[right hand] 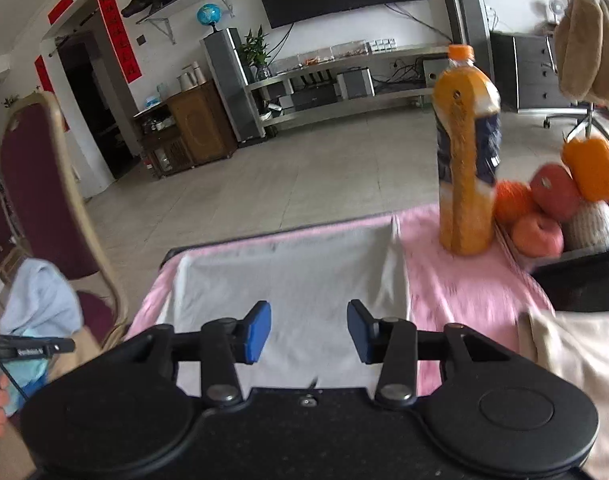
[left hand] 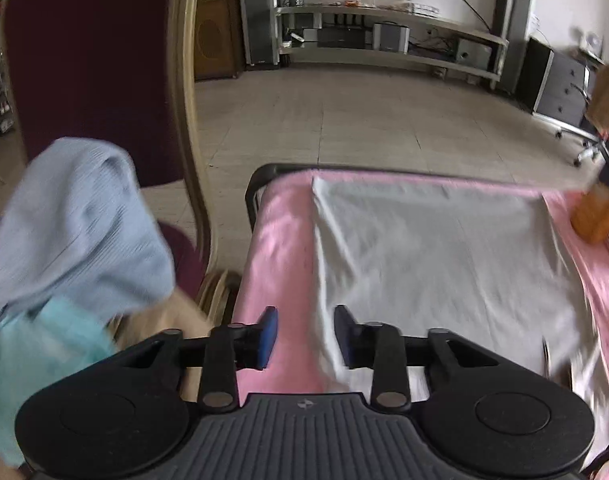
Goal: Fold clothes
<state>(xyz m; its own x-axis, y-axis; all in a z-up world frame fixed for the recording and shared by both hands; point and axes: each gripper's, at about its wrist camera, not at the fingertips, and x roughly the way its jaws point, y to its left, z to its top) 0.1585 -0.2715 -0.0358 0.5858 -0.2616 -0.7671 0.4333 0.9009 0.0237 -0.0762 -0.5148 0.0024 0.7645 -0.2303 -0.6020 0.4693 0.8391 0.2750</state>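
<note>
Both black grippers' blue-padded jaws gape above smooth grey cloth (left hand: 432,256).

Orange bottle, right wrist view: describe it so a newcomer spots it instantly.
Start at the pink cloth covering the table. At its far right edge, just right of the flat grey garment, stands the bottle. It is the only tall upright thing there: orange cap, orange drink, dark label, unlike the round yarn balls beside it.

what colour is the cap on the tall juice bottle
Orange, matching the juice inside the tall plastic bottle; its screw cap shows best in the right wrist view.
</note>
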